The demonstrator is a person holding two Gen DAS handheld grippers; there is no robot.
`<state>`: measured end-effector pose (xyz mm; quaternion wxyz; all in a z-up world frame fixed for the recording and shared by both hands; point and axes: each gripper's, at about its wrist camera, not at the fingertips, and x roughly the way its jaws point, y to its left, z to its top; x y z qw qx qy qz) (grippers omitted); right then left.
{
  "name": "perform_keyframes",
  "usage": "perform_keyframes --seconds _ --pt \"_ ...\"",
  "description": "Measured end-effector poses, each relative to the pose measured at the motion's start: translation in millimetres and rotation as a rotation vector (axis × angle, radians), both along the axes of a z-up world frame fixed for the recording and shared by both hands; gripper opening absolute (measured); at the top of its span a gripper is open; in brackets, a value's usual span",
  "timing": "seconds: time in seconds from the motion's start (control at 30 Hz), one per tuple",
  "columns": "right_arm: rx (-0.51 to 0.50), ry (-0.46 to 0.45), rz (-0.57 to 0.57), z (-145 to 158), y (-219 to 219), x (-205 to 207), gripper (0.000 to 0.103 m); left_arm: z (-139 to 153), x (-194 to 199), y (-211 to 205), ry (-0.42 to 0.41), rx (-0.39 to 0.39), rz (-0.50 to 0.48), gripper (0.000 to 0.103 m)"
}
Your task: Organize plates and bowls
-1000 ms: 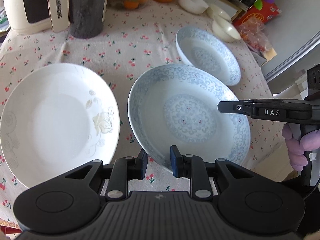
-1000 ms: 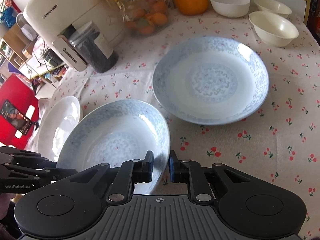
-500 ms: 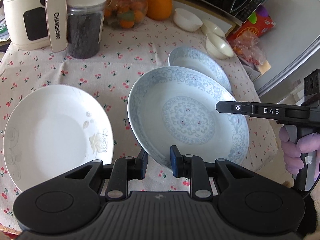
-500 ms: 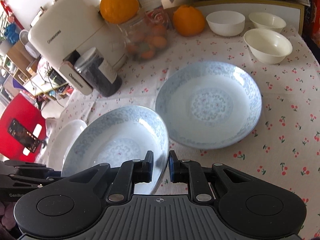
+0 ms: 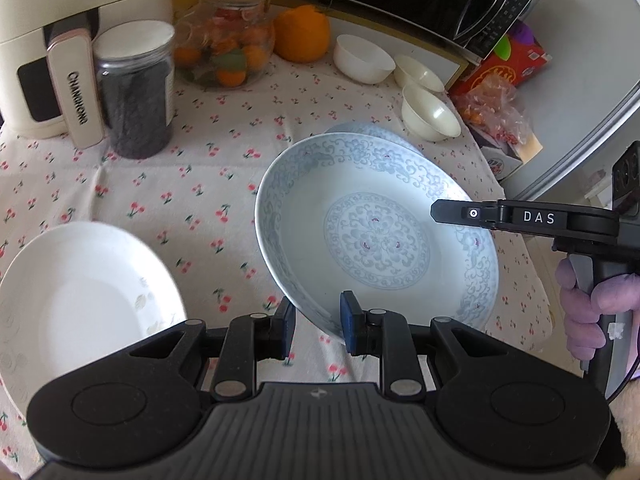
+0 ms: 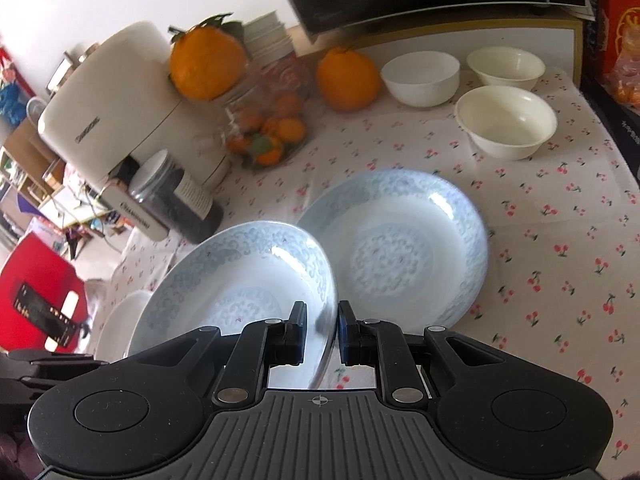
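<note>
blue plate held by both tools

the left tool point(image 5: 317, 330) and right tool point(image 6: 322, 334) are each clamped on the rim of one blue plate point(image 5: 376, 236), tilted above the desk point(image 5: 192, 184). a second blue plate point(image 6: 400, 248) lies just behind it; a white plate point(image 5: 84, 304) sits left.

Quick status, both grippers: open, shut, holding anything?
Left gripper: shut on the rim of the blue patterned plate.
Right gripper: shut on the same plate's opposite rim.

Matte blk ribbed claw point(image 5: 316, 330) bodies w/ blue pads, silver screws, "DAS" marking.
</note>
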<state>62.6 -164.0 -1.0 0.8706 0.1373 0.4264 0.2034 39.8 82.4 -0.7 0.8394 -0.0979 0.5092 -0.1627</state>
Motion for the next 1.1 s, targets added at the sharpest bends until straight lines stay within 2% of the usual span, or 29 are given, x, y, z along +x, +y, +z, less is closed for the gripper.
perform_keyframes --seconds 0.53,1.1 --pt "-0.009 0.027 -0.122 -11 -31 28 0.016 -7 30 -33 0.000 0.033 0.004 0.022" --pt "-0.020 0.057 -0.229 -25 -44 50 0.016 -22 58 -53 -0.007 0.070 0.068 0.022"
